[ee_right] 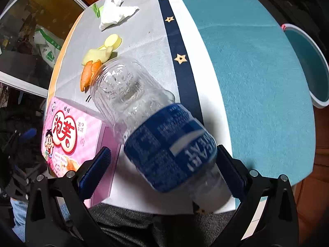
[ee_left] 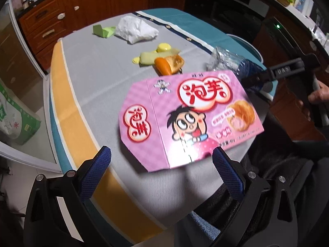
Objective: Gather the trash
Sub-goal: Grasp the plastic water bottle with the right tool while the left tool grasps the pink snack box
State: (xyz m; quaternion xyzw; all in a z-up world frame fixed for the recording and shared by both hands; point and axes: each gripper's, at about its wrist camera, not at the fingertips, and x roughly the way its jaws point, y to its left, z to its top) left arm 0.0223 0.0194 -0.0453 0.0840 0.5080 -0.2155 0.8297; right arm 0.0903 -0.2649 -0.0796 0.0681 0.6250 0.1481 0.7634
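A pink snack box (ee_left: 191, 119) lies near the table's front edge, just ahead of my open left gripper (ee_left: 162, 160); its near edge sits between the blue pads (ee_left: 96, 170), not touching them. It also shows in the right wrist view (ee_right: 67, 140). An empty clear plastic bottle with a blue label (ee_right: 164, 142) lies on its side between the pads of my right gripper (ee_right: 164, 164), which stand wide apart around it. The bottle (ee_left: 228, 61) also shows behind the box in the left wrist view.
Fruit peels (ee_left: 162, 58), a crumpled white tissue (ee_left: 135, 29) and green paper (ee_left: 102, 30) lie farther back on the table. A teal bin (ee_right: 308, 65) stands past the table's right edge. Wooden cabinets (ee_left: 51, 20) stand behind. A sack (ee_left: 16, 119) is on the floor at left.
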